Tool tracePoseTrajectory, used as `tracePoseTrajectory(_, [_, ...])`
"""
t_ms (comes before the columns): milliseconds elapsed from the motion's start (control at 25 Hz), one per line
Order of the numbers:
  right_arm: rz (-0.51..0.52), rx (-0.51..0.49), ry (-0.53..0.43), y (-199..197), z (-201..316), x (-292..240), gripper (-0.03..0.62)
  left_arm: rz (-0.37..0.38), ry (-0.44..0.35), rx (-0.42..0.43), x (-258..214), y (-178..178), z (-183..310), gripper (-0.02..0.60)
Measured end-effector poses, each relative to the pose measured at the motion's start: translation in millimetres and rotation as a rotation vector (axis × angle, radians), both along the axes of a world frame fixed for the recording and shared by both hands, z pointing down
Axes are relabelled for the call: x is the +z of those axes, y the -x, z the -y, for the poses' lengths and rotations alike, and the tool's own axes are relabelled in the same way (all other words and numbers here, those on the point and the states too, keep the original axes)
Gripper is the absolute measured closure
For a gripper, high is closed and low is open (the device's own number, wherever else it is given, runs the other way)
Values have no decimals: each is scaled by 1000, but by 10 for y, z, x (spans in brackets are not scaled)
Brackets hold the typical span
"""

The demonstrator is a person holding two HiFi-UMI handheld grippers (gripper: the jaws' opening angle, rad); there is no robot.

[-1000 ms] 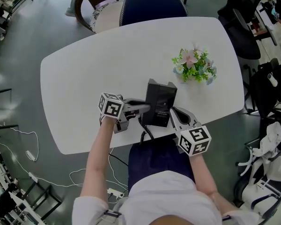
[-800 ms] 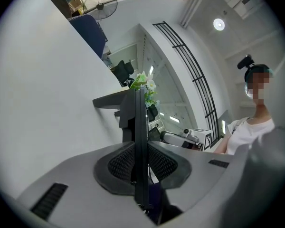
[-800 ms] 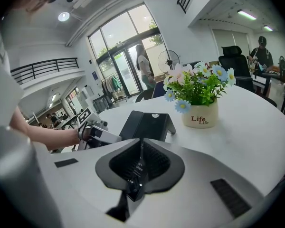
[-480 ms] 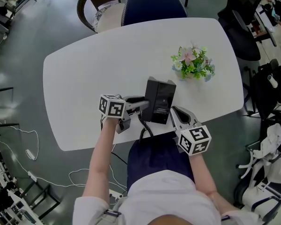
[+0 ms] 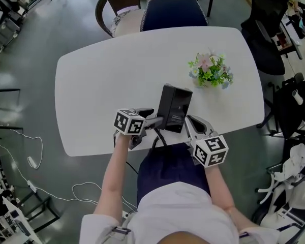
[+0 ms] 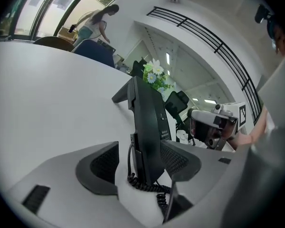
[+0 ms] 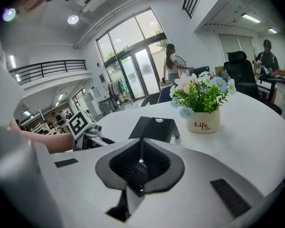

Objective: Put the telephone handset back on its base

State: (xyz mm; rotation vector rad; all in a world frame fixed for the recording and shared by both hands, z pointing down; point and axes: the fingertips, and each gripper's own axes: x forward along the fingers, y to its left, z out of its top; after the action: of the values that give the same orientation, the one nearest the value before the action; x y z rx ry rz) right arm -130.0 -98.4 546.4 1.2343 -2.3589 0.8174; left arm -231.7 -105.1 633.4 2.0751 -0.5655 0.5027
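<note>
Jaws just opening, left gripper (image 6: 142, 152) straddles handset (image 6: 149, 120); flowers (image 5: 211, 71) stand beyond base (image 5: 180, 101).

Our head view looks steeply down from high above and takes in the whole white rounded surface (image 5: 107, 85). The left gripper view sits low over that surface, very close to the black corded telephone (image 6: 149, 127). It faces across the telephone toward the white pot of pastel flowers (image 6: 156, 75). The right gripper view sits just as low, a little farther back, facing the telephone with the pot at its right. All three views share telephone and flowers.
</note>
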Motion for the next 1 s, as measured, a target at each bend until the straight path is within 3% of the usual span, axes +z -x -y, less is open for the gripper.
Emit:
tracePoseTrajectory(200, [9,-14,-11,14,-6,-28,553,81,-15,-76,70,119,-114,342])
tracePoseTrajectory(600, [23,-38,-39,-7,47,-119,553,77,5,-187,128,69,-197,341])
tracePoseTrajectory(680, [30,-49,-41,-1,63,-124,553,122,0,-167,165,23,-265,341])
tracePoseTrajectory(760, [38,-66,-42,10,83,-123,553,189,-21,-167,181,-2,-308,301])
tracePoseTrajectory(880, [49,-98,-44,39,137,-126,553,256,-51,-248,123,33,-332,297])
tracePoseTrajectory(1000, [60,-143,-52,88,195,-156,553,278,-100,-384,-78,117,-394,297])
